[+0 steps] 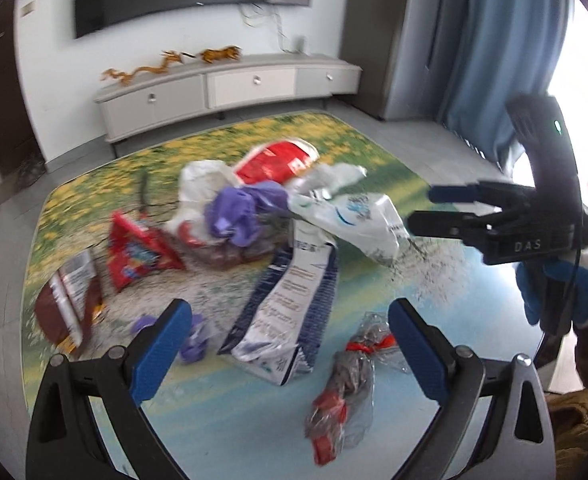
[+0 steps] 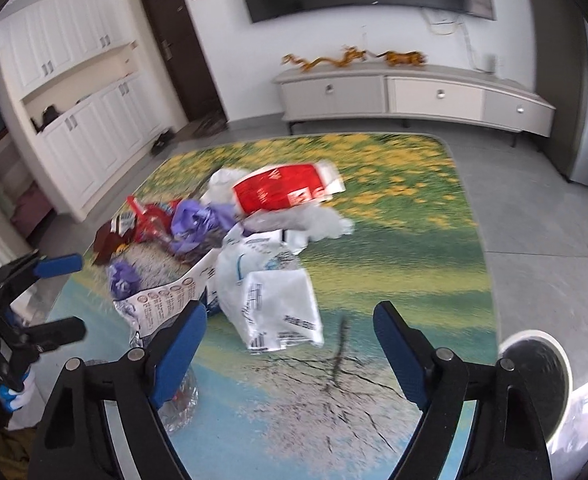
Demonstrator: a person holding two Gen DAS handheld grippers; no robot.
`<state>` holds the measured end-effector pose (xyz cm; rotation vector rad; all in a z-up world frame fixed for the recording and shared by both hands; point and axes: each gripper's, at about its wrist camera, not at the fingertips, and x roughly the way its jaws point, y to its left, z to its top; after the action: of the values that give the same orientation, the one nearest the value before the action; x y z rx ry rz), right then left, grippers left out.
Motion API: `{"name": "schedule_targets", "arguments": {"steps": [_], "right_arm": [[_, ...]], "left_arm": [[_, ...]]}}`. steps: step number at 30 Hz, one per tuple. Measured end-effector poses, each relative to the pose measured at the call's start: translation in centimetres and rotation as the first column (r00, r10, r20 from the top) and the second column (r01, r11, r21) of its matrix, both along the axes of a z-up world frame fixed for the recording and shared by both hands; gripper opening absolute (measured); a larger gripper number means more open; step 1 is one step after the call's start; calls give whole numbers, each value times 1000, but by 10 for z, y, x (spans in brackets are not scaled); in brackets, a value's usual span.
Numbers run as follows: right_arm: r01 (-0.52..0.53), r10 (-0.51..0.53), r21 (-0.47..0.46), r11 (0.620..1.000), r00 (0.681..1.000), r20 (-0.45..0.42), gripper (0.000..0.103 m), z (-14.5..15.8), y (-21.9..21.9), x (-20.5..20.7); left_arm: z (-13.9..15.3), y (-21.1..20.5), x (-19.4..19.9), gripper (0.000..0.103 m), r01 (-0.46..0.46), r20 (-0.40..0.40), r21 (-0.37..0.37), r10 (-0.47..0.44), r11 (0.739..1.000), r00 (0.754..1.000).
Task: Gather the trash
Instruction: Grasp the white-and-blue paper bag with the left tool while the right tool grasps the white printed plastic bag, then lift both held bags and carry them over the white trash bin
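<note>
A heap of trash lies on a printed floor mat: a red and white bag, purple gloves, a white plastic bag, a blue and white carton, a red snack packet, a brown wrapper and a clear wrapper with red bits. My left gripper is open and empty above the carton's near end. My right gripper is open and empty, just in front of the white plastic bag. It also shows in the left wrist view.
A white bin with a dark liner stands at the right edge of the mat. A low TV cabinet runs along the far wall. Blue curtains hang at the right. Grey floor tiles surround the mat.
</note>
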<state>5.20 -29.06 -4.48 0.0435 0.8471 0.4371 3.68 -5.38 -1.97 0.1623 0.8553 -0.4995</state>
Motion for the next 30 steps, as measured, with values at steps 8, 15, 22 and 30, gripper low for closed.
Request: {"name": "schedule_targets", "arguments": {"steps": [8, 15, 22, 30], "right_arm": [[-100, 98, -29, 995, 994, -50, 80, -18, 23, 29], [-147, 144, -23, 989, 985, -94, 58, -33, 25, 37], [-171, 172, 24, 985, 981, -88, 16, -32, 15, 29], [-196, 198, 48, 979, 980, -32, 12, -14, 18, 9]], "left_arm": [[-28, -28, 33, 98, 75, -84, 115, -66, 991, 994], [-53, -36, 50, 71, 76, -163, 172, -48, 982, 986], [-58, -34, 48, 60, 61, -178, 155, -33, 986, 984], [-38, -31, 36, 51, 43, -135, 122, -26, 992, 991]]}}
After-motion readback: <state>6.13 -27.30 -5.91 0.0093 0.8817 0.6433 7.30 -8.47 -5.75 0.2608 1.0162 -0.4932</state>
